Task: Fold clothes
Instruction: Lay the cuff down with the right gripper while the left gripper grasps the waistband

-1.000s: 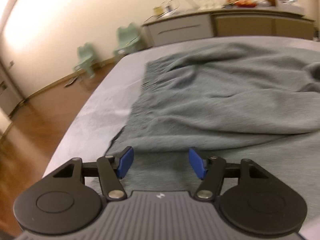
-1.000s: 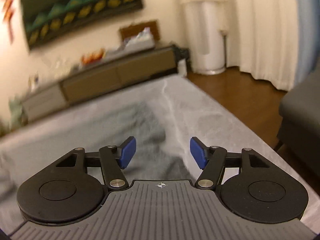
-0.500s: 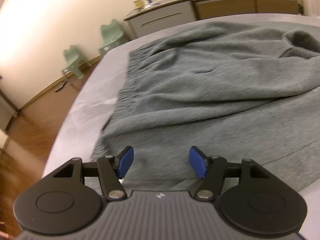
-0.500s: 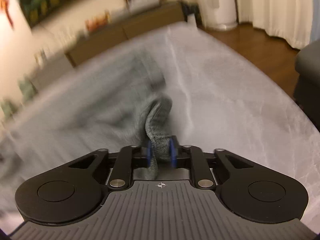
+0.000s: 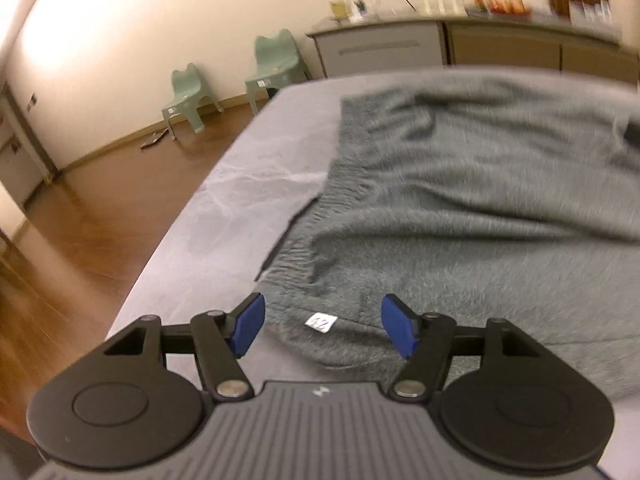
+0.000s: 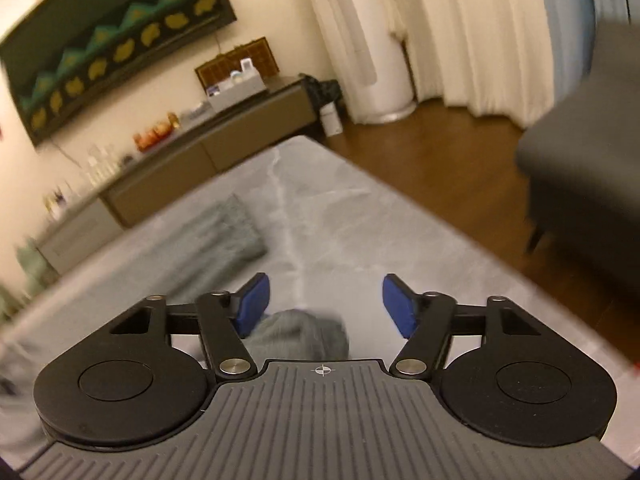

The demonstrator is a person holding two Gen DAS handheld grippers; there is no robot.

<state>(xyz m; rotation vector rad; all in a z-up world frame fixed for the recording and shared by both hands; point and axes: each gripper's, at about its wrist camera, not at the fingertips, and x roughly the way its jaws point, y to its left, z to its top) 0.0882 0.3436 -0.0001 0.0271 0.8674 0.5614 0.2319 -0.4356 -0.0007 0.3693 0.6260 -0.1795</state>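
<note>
On the grey table the sweater is spread barely folded, most folding left; left gripper is held apart, right gripper is opening, nothing clamped.

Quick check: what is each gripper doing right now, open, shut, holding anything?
Left gripper: open, holding nothing, above the grey sweater.
Right gripper: jaws opening, pads clear of the sweater cuff below.
</note>
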